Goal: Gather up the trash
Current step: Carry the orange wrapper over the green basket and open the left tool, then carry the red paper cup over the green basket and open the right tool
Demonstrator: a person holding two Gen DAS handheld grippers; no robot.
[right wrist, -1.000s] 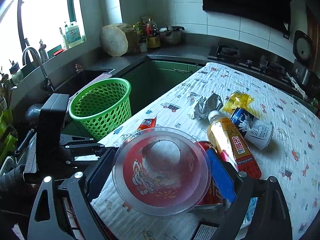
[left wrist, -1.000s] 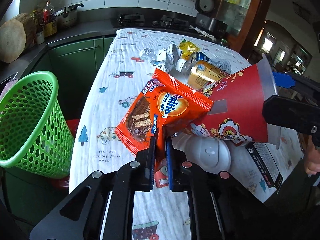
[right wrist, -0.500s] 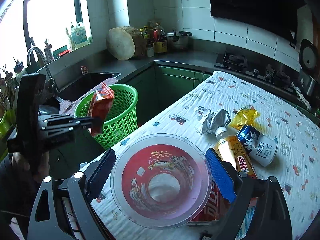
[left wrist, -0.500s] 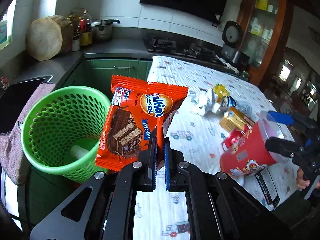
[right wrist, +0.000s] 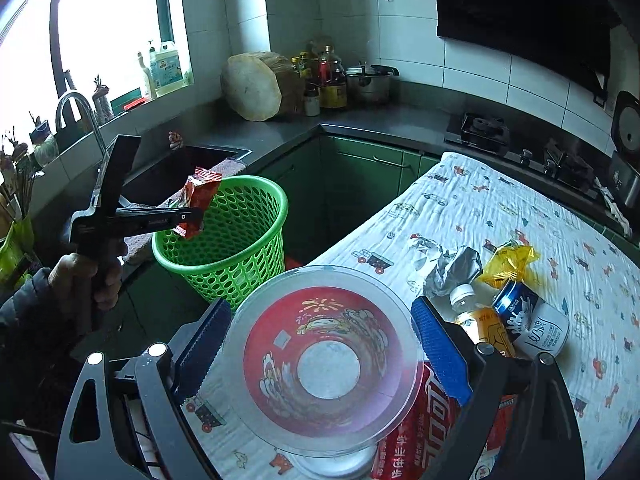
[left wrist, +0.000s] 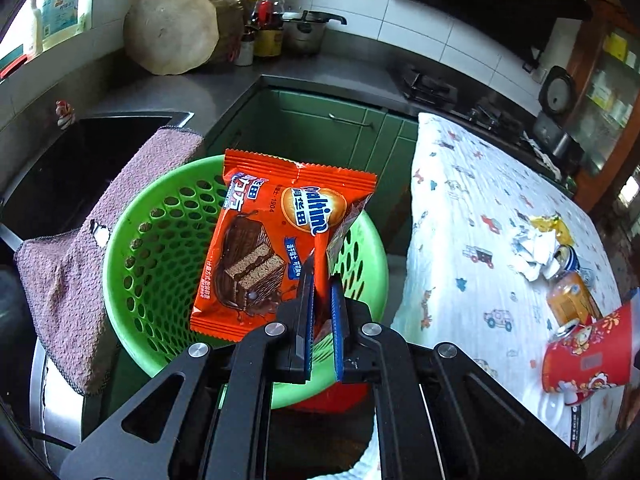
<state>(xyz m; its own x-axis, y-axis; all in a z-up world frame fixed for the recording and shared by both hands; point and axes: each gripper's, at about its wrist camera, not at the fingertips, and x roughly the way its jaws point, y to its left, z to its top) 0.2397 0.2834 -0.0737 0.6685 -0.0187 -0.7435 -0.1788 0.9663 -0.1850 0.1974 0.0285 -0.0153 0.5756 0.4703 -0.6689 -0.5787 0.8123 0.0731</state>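
Trash litters the vehicle-print tablecloth (right wrist: 500, 216) beside green kitchen cabinets (right wrist: 360, 168); left gripper (left wrist: 320, 300) clamps wrapper (left wrist: 276, 236), right gripper (right wrist: 320, 344) clamps cup (right wrist: 324, 364).

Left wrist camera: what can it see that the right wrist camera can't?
Only the left wrist view shows the snack wrapper's front, with its cake picture, and the inside of the green basket. Only the right wrist view shows the tap, the window, and the hand holding the left claw. Both show the basket, wrapper, red cup and table trash.
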